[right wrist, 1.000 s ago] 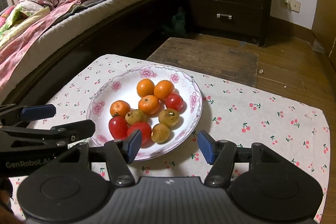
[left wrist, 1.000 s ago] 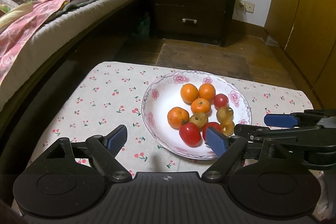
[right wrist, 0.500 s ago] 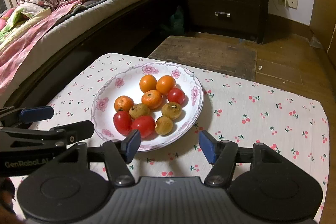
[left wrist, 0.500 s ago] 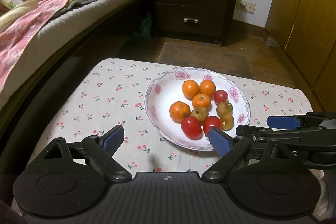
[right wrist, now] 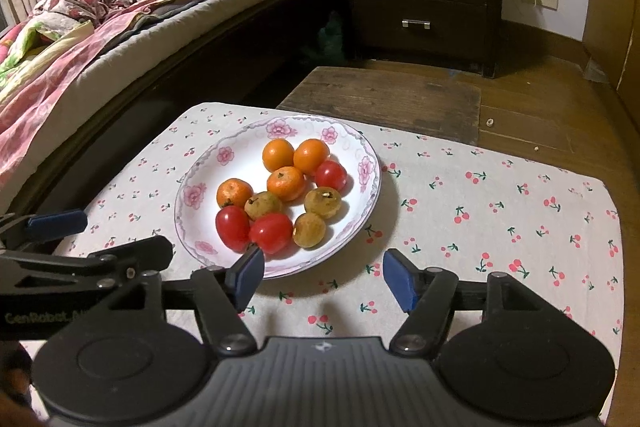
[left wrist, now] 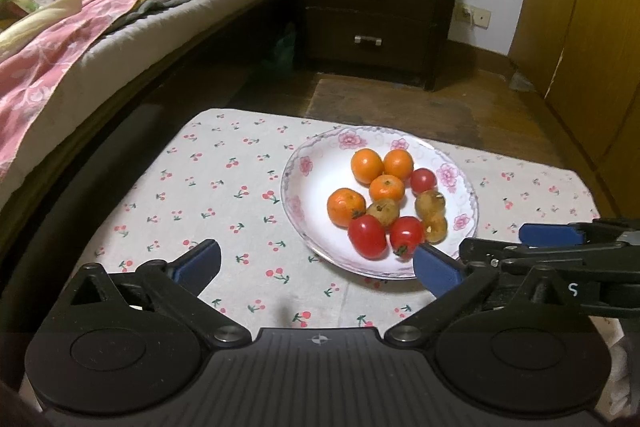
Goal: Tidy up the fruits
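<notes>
1. The jaws of the left gripper were opening and stood very wide, with nothing between them; only the cherry-print cloth of the table showed in the gap.
2. The jaws of the right gripper were opening too, but spread less wide, and they also held nothing and pressed on nothing.
3. The fruits lay all together in the flowered plate, which stood on the table toward its far edge, a little to the side of the bed.
4. From the right gripper the plate lay ahead and slightly to the left; its left pad was just over the near rim, close to the nearest red tomato.
5. From the left gripper the plate lay ahead and to the right; the right pad was just beside the near rim, close to a red tomato.
6. Both grippers pointed down at a slant toward the plate and were side by side; the right one seemed to me better lined up with the fruits.
7. The fruits were round: four small oranges at the far side, three brownish fruits and three tomatoes nearer, so I judged that no long axis mattered, only the crowding, because they touched each other.
</notes>
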`<state>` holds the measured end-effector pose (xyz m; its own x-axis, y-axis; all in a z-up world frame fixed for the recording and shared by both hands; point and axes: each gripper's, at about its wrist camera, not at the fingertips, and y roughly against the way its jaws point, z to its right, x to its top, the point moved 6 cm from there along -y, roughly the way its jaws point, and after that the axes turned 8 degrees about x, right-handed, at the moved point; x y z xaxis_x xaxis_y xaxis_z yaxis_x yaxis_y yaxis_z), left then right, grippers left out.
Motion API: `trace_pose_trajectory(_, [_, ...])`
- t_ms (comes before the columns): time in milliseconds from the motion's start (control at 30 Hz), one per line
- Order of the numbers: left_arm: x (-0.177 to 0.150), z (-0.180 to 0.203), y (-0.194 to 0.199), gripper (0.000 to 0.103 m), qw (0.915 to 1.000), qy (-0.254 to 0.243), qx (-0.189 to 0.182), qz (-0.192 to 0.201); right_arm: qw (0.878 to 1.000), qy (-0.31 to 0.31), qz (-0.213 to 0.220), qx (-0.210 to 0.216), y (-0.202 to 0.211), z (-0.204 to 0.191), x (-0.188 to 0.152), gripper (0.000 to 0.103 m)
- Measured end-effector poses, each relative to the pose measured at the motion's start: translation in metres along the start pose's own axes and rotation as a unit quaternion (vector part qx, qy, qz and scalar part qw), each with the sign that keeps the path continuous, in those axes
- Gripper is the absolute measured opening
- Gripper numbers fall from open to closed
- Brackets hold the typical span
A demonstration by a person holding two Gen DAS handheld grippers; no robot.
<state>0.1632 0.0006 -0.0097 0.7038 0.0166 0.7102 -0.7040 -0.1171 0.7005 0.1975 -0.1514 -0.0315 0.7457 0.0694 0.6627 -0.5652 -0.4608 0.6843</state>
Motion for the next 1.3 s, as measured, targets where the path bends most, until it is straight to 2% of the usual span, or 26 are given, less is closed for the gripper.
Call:
trace_pose_trajectory(100, [-0.001,0.000,0.001,0.103,1.0000,0.003,-0.005,0.001,1.000,-0.002,0.001,-0.002,0.002,0.000,0.000,0.072])
trace_pose_trajectory(233, [-0.004,0.001,0.004,0.103,0.9998,-0.014,0.011,0.007,1.000,-0.006,0.002,-0.003,0.006,0.000,-0.004,0.075])
trace_pose_trajectory(400, [-0.010,0.000,0.010,0.103,0.9998,-0.016,0.011,0.006,1.000,-0.021,0.004,0.000,0.015,-0.001,-0.012,0.075])
trace_pose_trajectory(600, [-0.016,-0.001,0.018,0.103,0.9992,-0.026,0.029,0.006,1.000,-0.025,0.006,-0.002,0.024,-0.004,-0.021,0.075])
trace_pose_trajectory(833, [-0.022,-0.004,0.028,0.103,0.9998,-0.013,0.014,0.001,0.999,-0.034,0.014,0.001,0.039,-0.008,-0.027,0.076])
trace_pose_trajectory(1033, [-0.031,-0.004,0.036,0.103,0.9982,-0.039,0.044,0.005,0.999,-0.031,0.017,0.000,0.049,-0.014,-0.035,0.077])
trace_pose_trajectory(1300, [-0.044,-0.004,0.044,0.103,0.9984,-0.042,0.037,-0.010,0.999,-0.038,0.012,-0.006,0.061,-0.016,-0.052,0.078])
